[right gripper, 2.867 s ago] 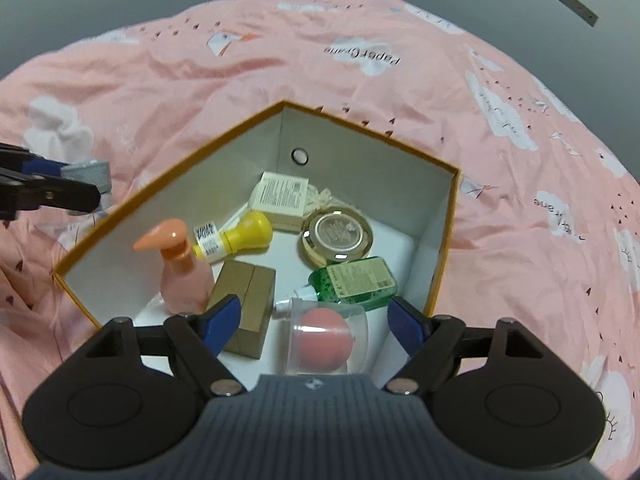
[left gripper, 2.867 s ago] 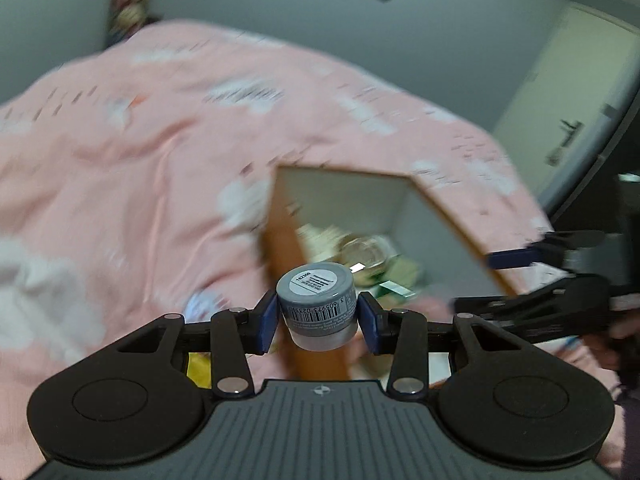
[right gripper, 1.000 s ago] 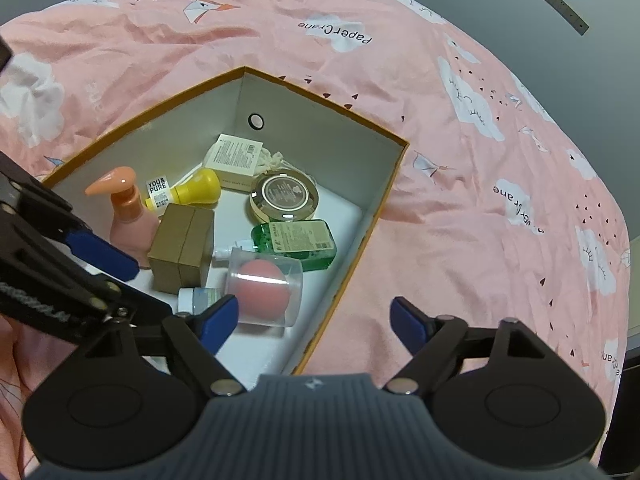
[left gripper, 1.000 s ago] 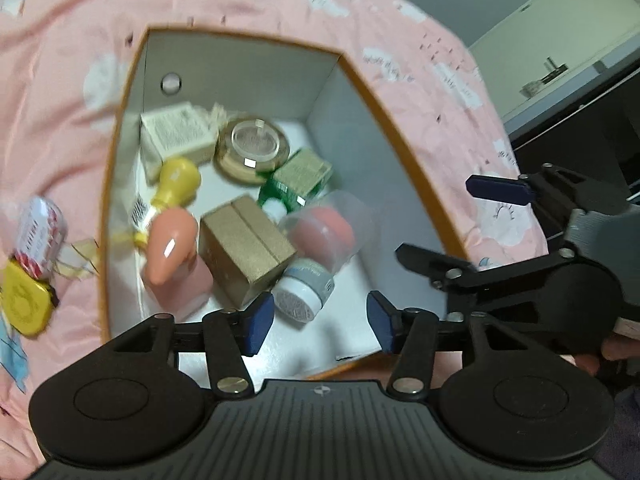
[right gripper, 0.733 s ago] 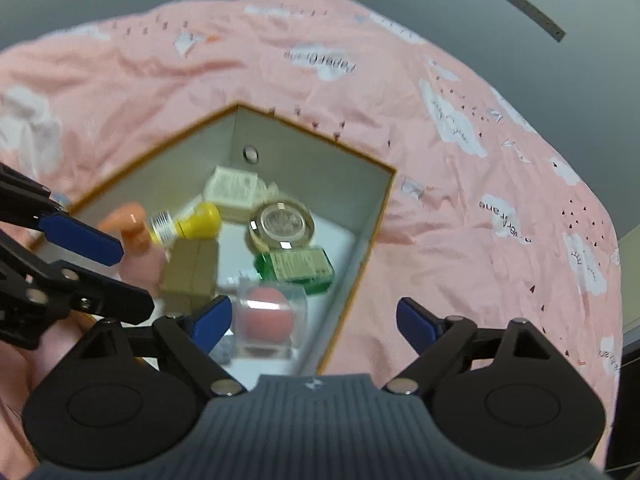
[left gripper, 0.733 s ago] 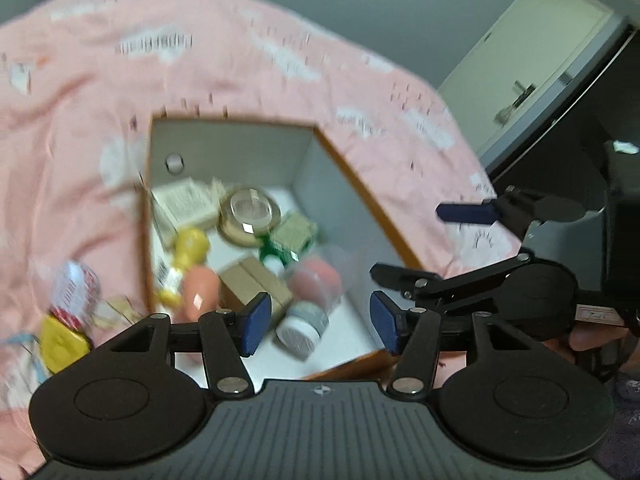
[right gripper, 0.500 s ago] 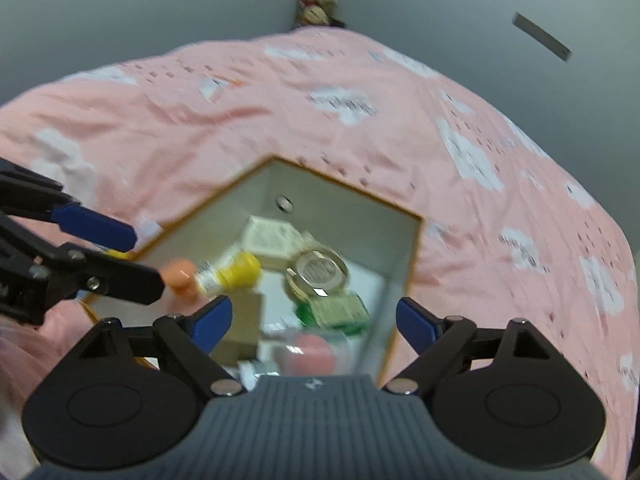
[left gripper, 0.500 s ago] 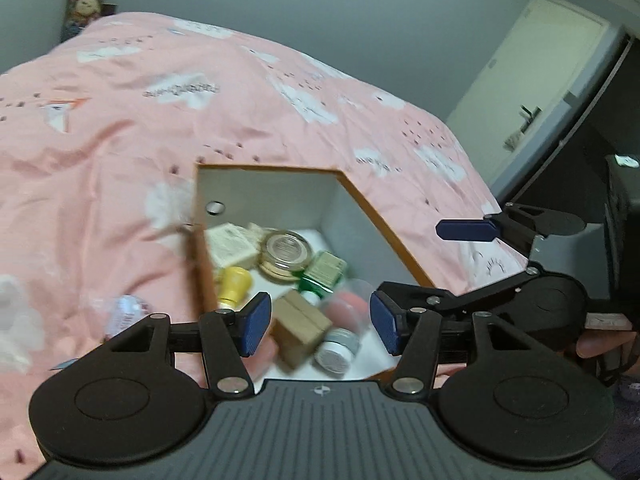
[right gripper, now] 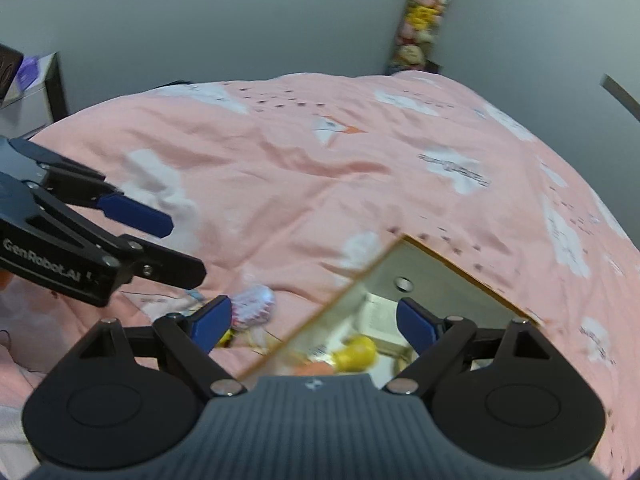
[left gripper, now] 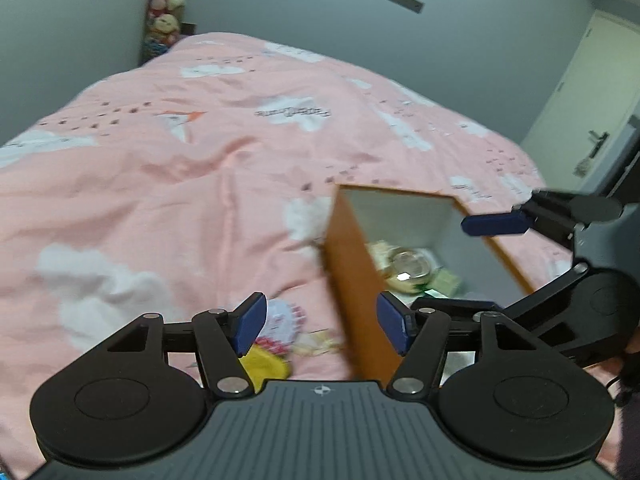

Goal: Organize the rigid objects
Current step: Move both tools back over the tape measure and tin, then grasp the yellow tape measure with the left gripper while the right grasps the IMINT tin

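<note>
An open orange-edged cardboard box [left gripper: 352, 280] sits on the pink bed; it also shows in the right wrist view [right gripper: 456, 268]. Inside are a round gold compact [left gripper: 408, 270], a yellow-capped bottle [right gripper: 356, 354] and other small items, partly hidden. On the bedding left of the box lie a pink-and-white round packet [left gripper: 280, 320], which also shows in the right wrist view [right gripper: 254, 306], and a yellow item [left gripper: 266, 364]. My left gripper [left gripper: 320, 322] is open and empty, above the box's left wall. My right gripper [right gripper: 314, 322] is open and empty over the box's near wall.
The pink quilt [left gripper: 200, 168] with white cloud prints covers the bed. A stack of plush toys [left gripper: 166, 4] stands in the far corner. A door [left gripper: 592, 120] is at the right. A dark shelf unit [right gripper: 28, 80] stands at the left.
My left gripper has let go of the grey jar into the box, then pulled back and swung left. Both views have tilted up away from the box.
</note>
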Tool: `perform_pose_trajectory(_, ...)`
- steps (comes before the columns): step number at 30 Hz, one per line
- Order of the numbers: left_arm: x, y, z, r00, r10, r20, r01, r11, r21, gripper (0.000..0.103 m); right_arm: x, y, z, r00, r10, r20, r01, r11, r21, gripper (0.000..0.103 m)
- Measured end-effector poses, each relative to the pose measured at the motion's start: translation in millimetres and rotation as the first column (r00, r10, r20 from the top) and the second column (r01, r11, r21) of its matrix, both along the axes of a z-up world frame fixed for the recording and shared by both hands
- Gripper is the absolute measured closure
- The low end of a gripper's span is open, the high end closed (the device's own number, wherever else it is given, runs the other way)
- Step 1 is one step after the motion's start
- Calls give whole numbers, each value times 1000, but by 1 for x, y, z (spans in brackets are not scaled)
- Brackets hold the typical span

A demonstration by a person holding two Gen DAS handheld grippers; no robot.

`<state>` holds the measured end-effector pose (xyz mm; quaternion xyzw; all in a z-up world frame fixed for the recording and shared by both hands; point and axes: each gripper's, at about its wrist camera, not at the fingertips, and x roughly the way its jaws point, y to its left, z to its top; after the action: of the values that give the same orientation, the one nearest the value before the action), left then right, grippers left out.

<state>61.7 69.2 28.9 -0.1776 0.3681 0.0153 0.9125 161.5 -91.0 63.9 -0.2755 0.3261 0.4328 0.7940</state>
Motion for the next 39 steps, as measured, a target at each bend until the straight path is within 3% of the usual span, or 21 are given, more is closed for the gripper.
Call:
perform_pose_trajectory(7,-12,20,-35,994,68,-89,-69,998,-8,28,-17,46,-22,986,169,-2,-169,980,-103,15)
perform_pose_trajectory(14,-12,19,-68,979,76,-191,-69,997,44,31,-22,78,-52,956,293,-31,-292,925,-242,15)
perform_pose_trajectory(18,-10,22,-80,973,68,-219,-60,997,46,31,-15,92,-65,947,315,-55,-317,897,-308,19)
perform_pose_trajectory(25,-8,28,-88,977,14,-211,-19,1000,-23,31,-1,108,-82,927,355,-118,-373,846,-381,47)
perform_pose_trajectory(33,12,24,-100,977,-30,-211,18,998,-55,31,16,123,-98,910,379,-168,-413,801,-433,52)
perform_pose_trajectory(36,23,17,-107,972,-81,-220,75,996,-37,29,24,127,-105,907,375,-193,-421,786,-453,52)
perform_pose_trajectory(39,33,15,-114,970,-77,-232,80,997,4,29,31,129,-109,908,362,-212,-419,783,-460,52)
